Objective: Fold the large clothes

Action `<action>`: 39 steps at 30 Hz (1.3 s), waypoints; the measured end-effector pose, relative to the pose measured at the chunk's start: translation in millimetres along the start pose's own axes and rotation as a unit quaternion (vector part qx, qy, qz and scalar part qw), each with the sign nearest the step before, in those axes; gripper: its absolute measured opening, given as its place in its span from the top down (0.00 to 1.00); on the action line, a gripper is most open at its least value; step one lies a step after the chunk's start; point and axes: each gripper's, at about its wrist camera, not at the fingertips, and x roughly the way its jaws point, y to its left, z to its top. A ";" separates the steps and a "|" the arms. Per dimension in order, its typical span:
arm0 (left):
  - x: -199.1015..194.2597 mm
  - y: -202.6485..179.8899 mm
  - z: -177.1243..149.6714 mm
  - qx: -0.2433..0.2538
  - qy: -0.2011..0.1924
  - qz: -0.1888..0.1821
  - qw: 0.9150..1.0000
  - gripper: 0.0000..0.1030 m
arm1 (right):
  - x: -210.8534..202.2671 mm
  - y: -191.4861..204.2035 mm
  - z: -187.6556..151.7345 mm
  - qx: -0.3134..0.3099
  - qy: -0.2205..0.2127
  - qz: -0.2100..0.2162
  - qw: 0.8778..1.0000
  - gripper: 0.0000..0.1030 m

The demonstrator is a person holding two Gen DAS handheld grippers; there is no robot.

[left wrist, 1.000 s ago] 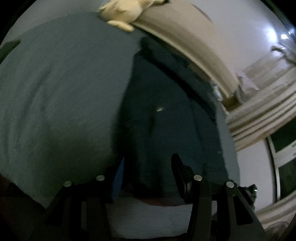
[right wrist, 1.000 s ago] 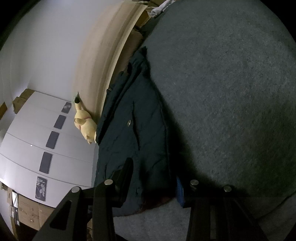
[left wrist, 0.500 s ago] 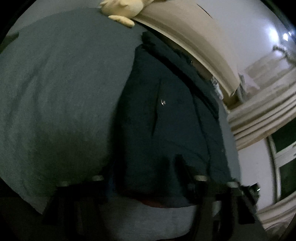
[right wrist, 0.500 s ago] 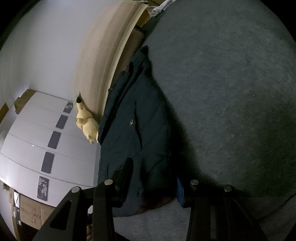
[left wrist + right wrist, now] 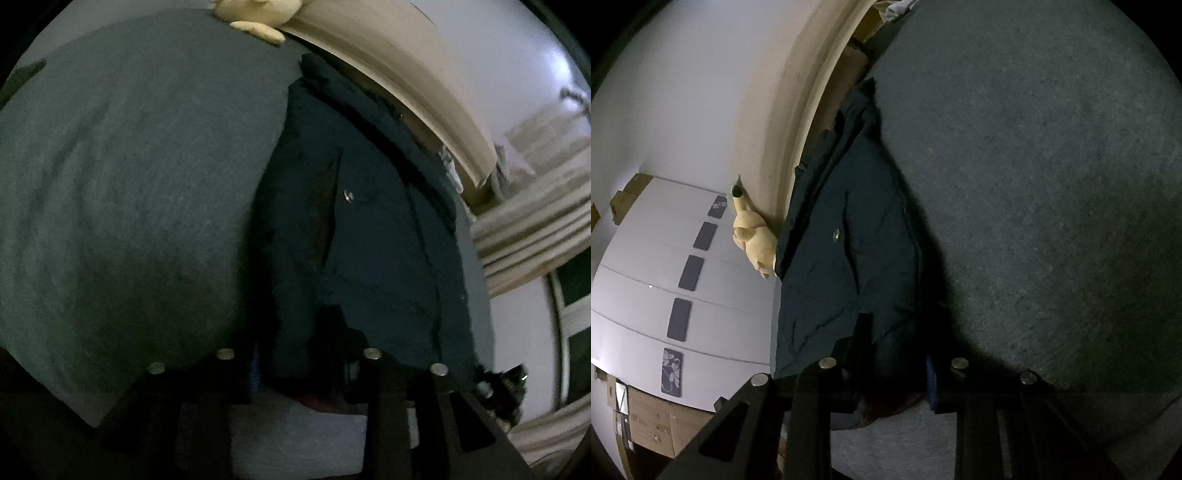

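Note:
A dark navy jacket (image 5: 369, 240) lies lengthwise on a grey bed cover (image 5: 129, 203), its collar up against the headboard. My left gripper (image 5: 295, 354) sits at the jacket's near hem. Its jaws are closing, with a fold of the hem between the fingers (image 5: 338, 332) and pressed by them. In the right wrist view the same jacket (image 5: 849, 266) runs away from me beside the bed cover (image 5: 1034, 184). My right gripper (image 5: 895, 365) is also at the near hem. Its jaws are closing on the dark fabric, and the blue pad (image 5: 931, 376) rests against it.
A yellow plush toy (image 5: 755, 240) leans against the beige headboard (image 5: 798, 110); it also shows in the left wrist view (image 5: 255, 14). White wardrobe doors (image 5: 665, 277) and cardboard boxes (image 5: 653, 424) stand on one side, striped curtains (image 5: 535, 229) on the other. A pale sheet (image 5: 295, 435) lies below the hem.
Both grippers' fingers have drawn together over the jacket's near hem, the left earlier than the right. The left view has shifted slightly closer to the jacket; the right view has stayed put.

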 end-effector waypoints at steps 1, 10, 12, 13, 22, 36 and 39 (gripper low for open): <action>-1.4 -3.5 -0.3 0.011 -0.001 0.005 1.000 0.80 | 0.2 1.9 -0.3 -0.004 0.004 -0.004 1.000 0.79; -18.6 -7.5 -3.4 0.028 -0.021 0.032 0.999 0.89 | -7.9 20.1 -14.3 -0.047 0.015 -0.030 0.998 0.85; -22.0 -4.7 -6.6 0.028 -0.021 0.033 0.999 0.90 | -11.3 20.2 -19.0 -0.054 0.019 -0.032 0.998 0.85; -22.2 -4.8 -9.8 0.028 -0.021 0.035 0.999 0.90 | -13.1 20.1 -22.9 -0.058 0.023 -0.034 0.998 0.85; -44.3 0.3 -34.2 0.034 -0.015 0.037 0.999 0.90 | -38.4 12.8 -56.7 -0.051 0.036 -0.024 0.998 0.84; -13.2 -1.7 -23.7 0.012 -0.017 0.011 1.000 0.78 | -12.2 12.4 -52.1 -0.042 0.038 -0.005 0.998 0.83; -16.0 -9.4 -22.6 0.041 -0.010 0.037 0.998 0.87 | -8.9 17.5 -57.2 -0.057 0.051 -0.008 0.997 0.86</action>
